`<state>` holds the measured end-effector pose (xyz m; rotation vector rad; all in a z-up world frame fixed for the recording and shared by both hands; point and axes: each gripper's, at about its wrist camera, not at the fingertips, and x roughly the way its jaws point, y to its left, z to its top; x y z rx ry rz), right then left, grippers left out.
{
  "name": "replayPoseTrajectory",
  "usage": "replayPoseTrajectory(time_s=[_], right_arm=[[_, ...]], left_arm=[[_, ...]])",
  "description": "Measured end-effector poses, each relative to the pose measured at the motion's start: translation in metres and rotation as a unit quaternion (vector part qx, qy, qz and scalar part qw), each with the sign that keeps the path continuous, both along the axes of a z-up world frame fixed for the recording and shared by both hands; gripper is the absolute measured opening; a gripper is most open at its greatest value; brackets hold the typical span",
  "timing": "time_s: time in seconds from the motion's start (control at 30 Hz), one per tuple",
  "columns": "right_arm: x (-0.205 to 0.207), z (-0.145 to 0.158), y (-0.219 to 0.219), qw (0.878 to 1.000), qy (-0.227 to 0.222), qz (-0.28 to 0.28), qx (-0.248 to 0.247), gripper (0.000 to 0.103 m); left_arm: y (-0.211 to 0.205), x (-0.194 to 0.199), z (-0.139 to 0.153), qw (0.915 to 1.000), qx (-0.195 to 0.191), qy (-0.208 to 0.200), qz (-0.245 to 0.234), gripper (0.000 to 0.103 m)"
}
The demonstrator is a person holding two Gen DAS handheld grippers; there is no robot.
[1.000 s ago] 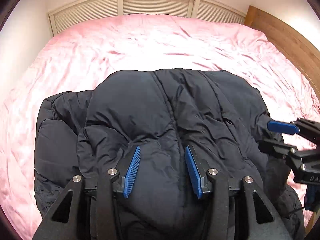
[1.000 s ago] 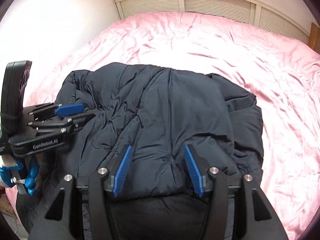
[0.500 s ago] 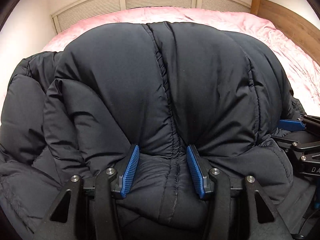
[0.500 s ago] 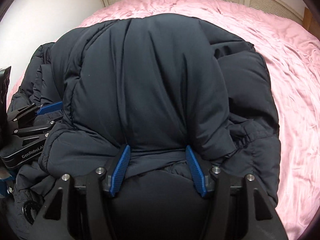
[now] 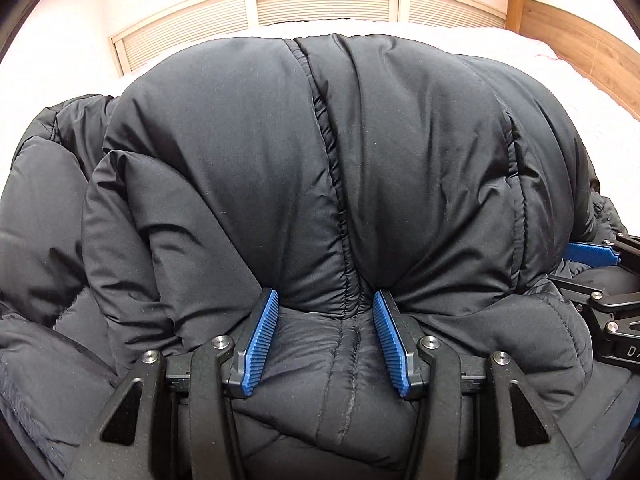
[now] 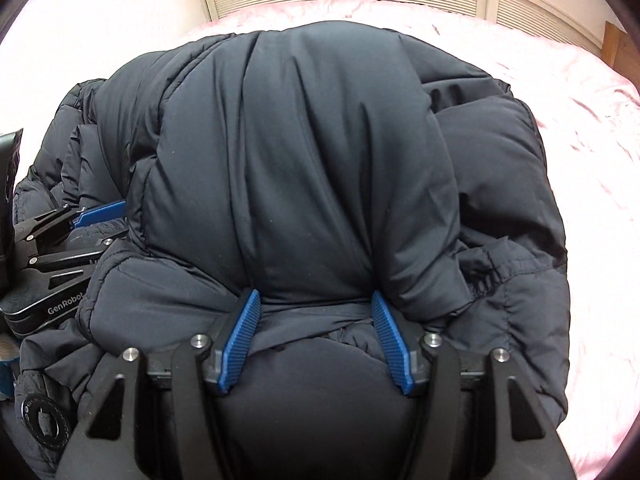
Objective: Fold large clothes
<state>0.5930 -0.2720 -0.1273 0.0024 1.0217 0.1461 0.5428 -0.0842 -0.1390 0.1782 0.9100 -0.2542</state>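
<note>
Left gripper (image 5: pixel 326 338) and right gripper (image 6: pixel 316 338) each clenched on a thick bunch of black puffer jacket (image 5: pixel 360 168), heaped at near edge of pink bed (image 6: pixel 580 128). Soft, bulky, springy, likely slippery shell; best grabbed deep at seams.

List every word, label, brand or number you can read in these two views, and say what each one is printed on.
"GenRobot" in white, its end hidden by the jacket: on the black body of the left tongs, seen from the right wrist view.
"DA", cut off by the picture's edge: on the black body of the right tongs, seen from the left wrist view.
Round black fitting at the lower left: raised marks, too small to read.
The jacket and pink bed cover show no text.
</note>
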Motion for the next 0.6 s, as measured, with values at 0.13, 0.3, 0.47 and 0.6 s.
replayPoseTrajectory(time_s=[0.13, 0.3, 0.47, 0.6], right_arm=[[0.000, 0.005, 0.003, 1.000, 0.005, -0.008, -0.004, 0.057], [-0.008, 0.030, 0.010, 0.999, 0.014, -0.034, -0.003, 0.061], [-0.038, 0.061, 0.015, 0.999, 0.011, -0.049, -0.009, 0.064], [-0.072, 0.088, 0.013, 0.998, 0.009, -0.063, -0.003, 0.066]], left_arm=[[-0.007, -0.008, 0.007, 1.0000, 0.004, 0.004, -0.002, 0.050], [-0.011, -0.017, 0.034, 0.9999, 0.015, 0.003, 0.000, 0.057], [-0.008, -0.039, 0.077, 0.9999, 0.009, -0.010, -0.010, 0.081], [-0.002, -0.062, 0.108, 0.9995, 0.007, -0.014, -0.029, 0.084]])
